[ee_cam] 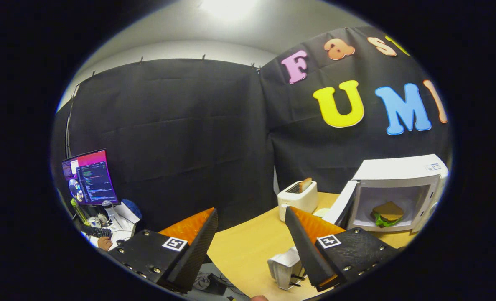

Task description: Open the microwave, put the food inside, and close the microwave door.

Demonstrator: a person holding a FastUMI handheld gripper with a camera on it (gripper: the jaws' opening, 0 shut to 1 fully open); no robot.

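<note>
— Firstly, item one: gripper?
— Released; fingers spread wide, grasping nothing, raised above the near edge of wooden table

— Item two: microwave?
— White, standing on far right part of table, beyond right finger; door swung open to its left side, cavity exposed

— Item three: food?
— Sandwich, brown bread with green leaf showing at lower edge; lying on floor of cavity, inside microwave, well apart from fingers

— Item four: other goods on table?
— White toaster with one slice of toast standing up out of slot, left of open door, between and beyond the fingers; small white-grey appliance at near table edge, just under right finger, kind not clear

— Item five: surroundings?
— Lit monitor far left, beyond left finger, over cluttered desk with keyboard; a hand resting by keyboard
</note>
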